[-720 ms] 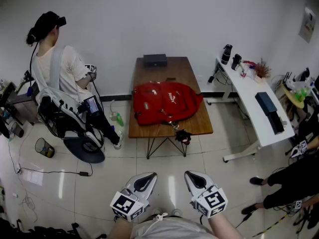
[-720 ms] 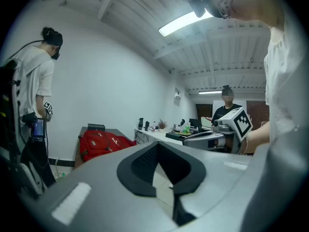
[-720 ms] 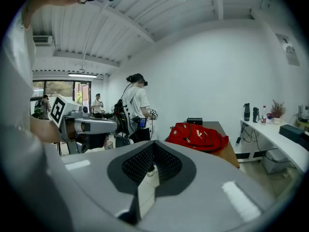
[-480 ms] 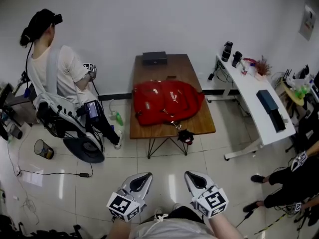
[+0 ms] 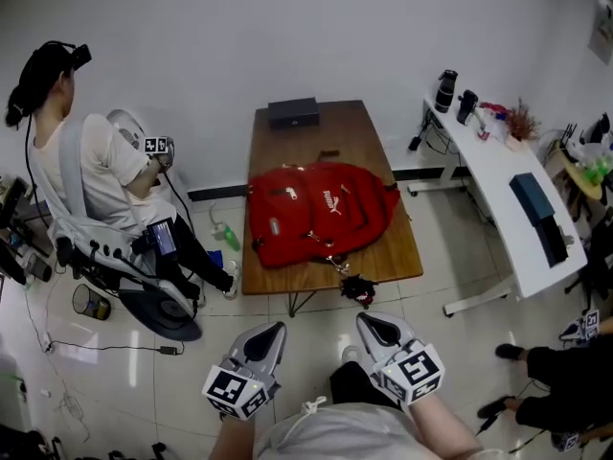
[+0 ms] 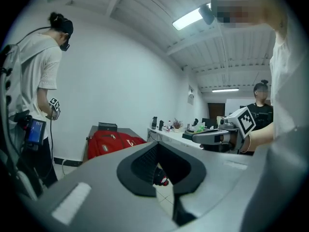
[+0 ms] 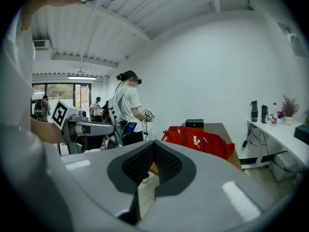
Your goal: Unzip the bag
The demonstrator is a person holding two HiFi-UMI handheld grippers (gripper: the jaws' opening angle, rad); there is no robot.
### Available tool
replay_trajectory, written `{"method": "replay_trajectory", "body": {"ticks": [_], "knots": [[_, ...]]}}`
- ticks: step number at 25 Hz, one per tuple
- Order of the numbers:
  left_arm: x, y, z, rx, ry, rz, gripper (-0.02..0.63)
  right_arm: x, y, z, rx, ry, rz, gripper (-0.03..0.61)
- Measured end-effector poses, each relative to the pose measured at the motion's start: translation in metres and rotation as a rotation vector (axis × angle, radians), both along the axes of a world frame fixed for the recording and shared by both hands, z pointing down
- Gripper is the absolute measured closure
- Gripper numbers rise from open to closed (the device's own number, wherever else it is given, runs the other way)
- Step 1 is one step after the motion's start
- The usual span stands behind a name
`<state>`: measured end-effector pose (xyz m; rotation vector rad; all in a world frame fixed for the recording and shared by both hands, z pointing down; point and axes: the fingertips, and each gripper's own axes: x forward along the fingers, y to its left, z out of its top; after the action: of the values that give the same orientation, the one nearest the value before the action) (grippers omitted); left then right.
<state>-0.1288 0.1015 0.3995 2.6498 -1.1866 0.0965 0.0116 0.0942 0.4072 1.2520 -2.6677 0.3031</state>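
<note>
Close to your body, your left gripper and right gripper both have their jaws together with nothing between them (each gripper view shows only floor through the gap). Tiled floor separates you from the worktop, where the red bag lies flat, well apart from both grippers. You're at the approach, I'd say: step in, find a zip pull, open one gripper's jaws onto it and steady the fabric with the other.
</note>
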Motion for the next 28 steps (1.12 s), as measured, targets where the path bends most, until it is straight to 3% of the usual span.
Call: {"method": "replay_trajectory", "body": {"ticks": [6, 15, 21, 28], "knots": [[0.048, -0.092, -0.011, 0.044, -0.011, -0.034, 0.615, 0.040, -0.096, -0.013, 0.019, 0.023, -0.075, 0.574], [0.076, -0.170, 0.017, -0.034, -0.025, -0.021, 0.615, 0.053, -0.180, 0.002, -0.018, 0.029, -0.097, 0.574], [0.077, -0.205, 0.057, -0.137, -0.084, 0.033, 0.615, 0.038, -0.206, 0.048, -0.173, 0.042, -0.124, 0.575], [0.086, -0.238, 0.145, -0.309, -0.129, 0.126, 0.615, 0.008, -0.227, 0.143, -0.350, 0.167, -0.132, 0.549]]}}
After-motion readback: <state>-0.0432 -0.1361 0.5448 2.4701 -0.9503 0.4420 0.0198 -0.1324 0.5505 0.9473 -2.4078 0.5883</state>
